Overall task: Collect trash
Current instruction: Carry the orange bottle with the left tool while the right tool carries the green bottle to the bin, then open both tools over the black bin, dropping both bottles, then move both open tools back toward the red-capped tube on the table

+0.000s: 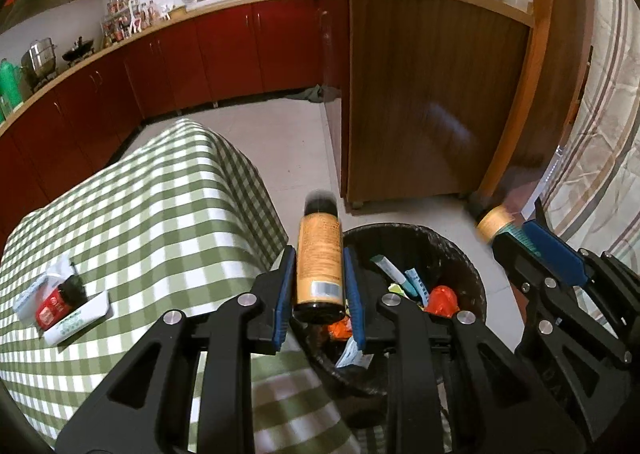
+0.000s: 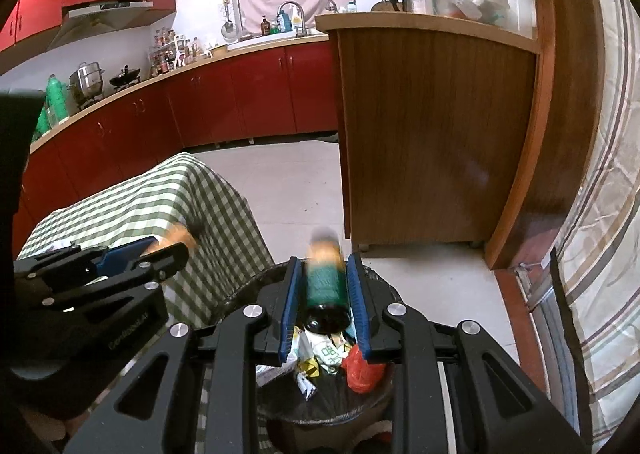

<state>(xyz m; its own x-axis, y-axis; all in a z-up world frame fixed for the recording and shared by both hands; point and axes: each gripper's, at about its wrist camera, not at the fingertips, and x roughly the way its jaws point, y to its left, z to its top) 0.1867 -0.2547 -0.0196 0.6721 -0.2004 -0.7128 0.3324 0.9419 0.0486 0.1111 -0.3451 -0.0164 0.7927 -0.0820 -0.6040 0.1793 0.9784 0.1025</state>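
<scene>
A: What have I got in the left hand-held gripper point(image 1: 319, 290)?

B: Its pads are closed on an orange bottle point(image 1: 320, 262), black cap pointing away, at the edge of the checked counter point(image 1: 140, 206), just beside the black bin point(image 1: 468, 278).

A: And my right hand-held gripper point(image 2: 323, 304)?

B: Clamped on a green-and-orange bottle point(image 2: 325, 282), dark base toward the camera, directly above the bin point(image 2: 276, 274). The far end is blurred.

A: What's in the bin?

B: Wrappers, a tube, a red-orange crumpled bag point(image 1: 442, 300).

A: Anything left on the counter?

B: Further left, a small red bottle point(image 1: 54, 304) lying among white packets point(image 1: 76, 324). Beyond are floor tiles, then red cabinets point(image 1: 224, 50)
</scene>
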